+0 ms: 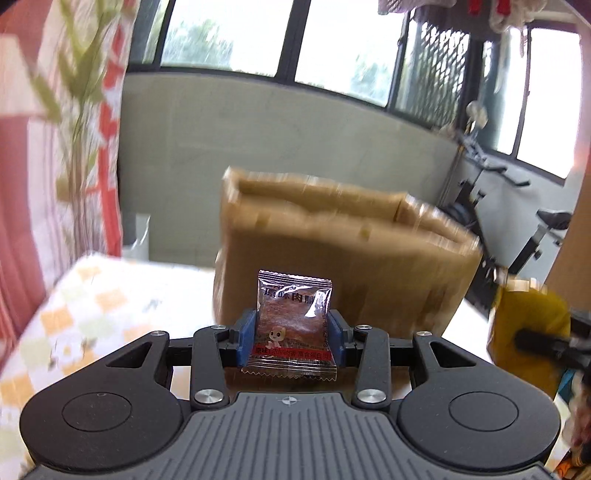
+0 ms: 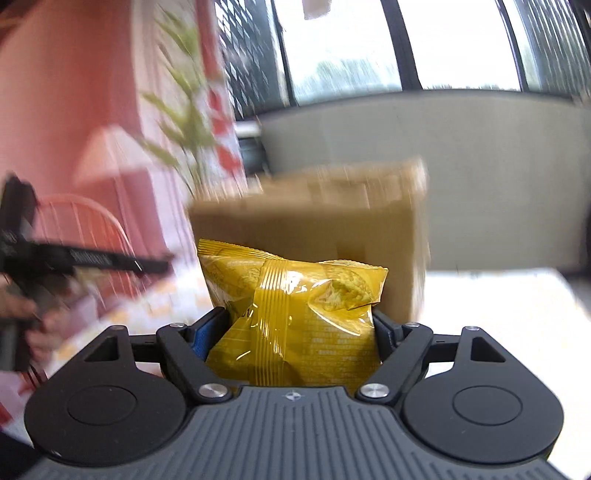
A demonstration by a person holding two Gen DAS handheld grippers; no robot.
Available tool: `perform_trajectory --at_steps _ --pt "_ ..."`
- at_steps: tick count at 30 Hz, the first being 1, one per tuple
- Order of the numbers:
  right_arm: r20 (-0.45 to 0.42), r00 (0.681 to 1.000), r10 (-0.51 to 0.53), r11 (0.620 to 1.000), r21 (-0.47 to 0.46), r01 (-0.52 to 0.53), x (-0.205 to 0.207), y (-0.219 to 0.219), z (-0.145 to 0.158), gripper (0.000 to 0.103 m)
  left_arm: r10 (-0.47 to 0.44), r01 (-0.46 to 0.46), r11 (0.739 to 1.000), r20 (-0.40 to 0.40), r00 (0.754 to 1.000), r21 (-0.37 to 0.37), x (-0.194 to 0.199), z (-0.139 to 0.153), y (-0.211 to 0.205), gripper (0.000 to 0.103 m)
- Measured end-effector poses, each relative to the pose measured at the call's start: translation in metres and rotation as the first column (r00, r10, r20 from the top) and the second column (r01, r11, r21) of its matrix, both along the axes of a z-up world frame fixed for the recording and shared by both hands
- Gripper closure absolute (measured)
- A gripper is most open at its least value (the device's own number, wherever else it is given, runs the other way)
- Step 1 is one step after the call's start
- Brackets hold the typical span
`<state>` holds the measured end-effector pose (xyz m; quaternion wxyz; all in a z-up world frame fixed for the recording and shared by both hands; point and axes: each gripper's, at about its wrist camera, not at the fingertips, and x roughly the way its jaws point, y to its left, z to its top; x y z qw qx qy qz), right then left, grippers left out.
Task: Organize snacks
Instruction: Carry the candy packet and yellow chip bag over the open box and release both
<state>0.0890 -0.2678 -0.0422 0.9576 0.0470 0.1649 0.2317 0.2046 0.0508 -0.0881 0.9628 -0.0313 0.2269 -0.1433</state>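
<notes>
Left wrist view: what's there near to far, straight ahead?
Left claw shut on the clear meat snack packet → cardboard box on the checked tablecloth → grey low wall → windows.

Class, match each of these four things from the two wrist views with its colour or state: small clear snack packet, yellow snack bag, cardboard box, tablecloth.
Things:
1. small clear snack packet
2. yellow snack bag
3. cardboard box
4. tablecloth

States:
A. checked, orange and white
B. clamped in the right gripper
C. brown, standing on the table
D. clamped in the left gripper

Pairs: 1-D, 2-B, 3-C, 4-A
</notes>
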Motion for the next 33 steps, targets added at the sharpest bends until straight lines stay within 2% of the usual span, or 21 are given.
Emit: perform_trajectory --at_steps 4,9,13,17,19,21,26,30,33 --pt "0.096 0.995 0.014 1.000 -0.023 -0.012 0.037 0.007 0.043 0.023 -0.029 0.029 1.000 0.074 0.997 0.006 0.023 0.031 -0.013 0.060" --pt "0.140 0.990 -0.007 0.993 -0.118 0.024 0.107 0.027 0.064 0.023 -0.022 0.022 1.000 0.111 0.994 0.000 0.066 0.056 -0.029 0.060" --pt "0.104 0.992 -0.067 0.986 -0.146 0.082 0.168 0.039 0.060 0.023 -0.003 0.002 1.000 0.109 0.994 0.007 0.101 0.066 -0.042 0.060" --pt "-0.012 0.984 -0.179 0.979 -0.105 0.177 0.212 0.037 0.046 0.023 -0.006 0.003 0.999 0.082 0.997 0.034 0.128 0.061 -0.053 0.060" --pt "-0.038 0.974 -0.221 0.969 -0.125 0.215 0.220 0.038 0.040 0.023 -0.010 0.005 0.998 0.063 0.998 0.069 0.133 0.057 -0.055 0.060" --pt "-0.045 0.975 -0.216 0.968 -0.138 0.208 0.223 0.037 0.038 0.022 -0.009 0.005 0.996 0.054 0.998 0.089 0.136 0.052 -0.056 0.060" --pt "-0.061 0.981 -0.186 0.967 -0.191 0.171 0.221 0.041 0.038 0.019 0.005 -0.006 0.999 0.035 0.999 0.041 0.144 0.044 -0.044 0.054" --pt "-0.067 0.983 -0.170 0.969 -0.192 0.155 0.217 0.046 0.039 0.015 -0.010 0.008 0.998 0.026 1.000 0.056 0.140 0.043 -0.045 0.039" --pt "-0.037 0.986 -0.164 0.970 -0.190 0.154 0.209 0.047 0.043 0.011 -0.009 0.006 0.997 0.034 0.999 0.076 0.134 0.046 -0.045 0.032"
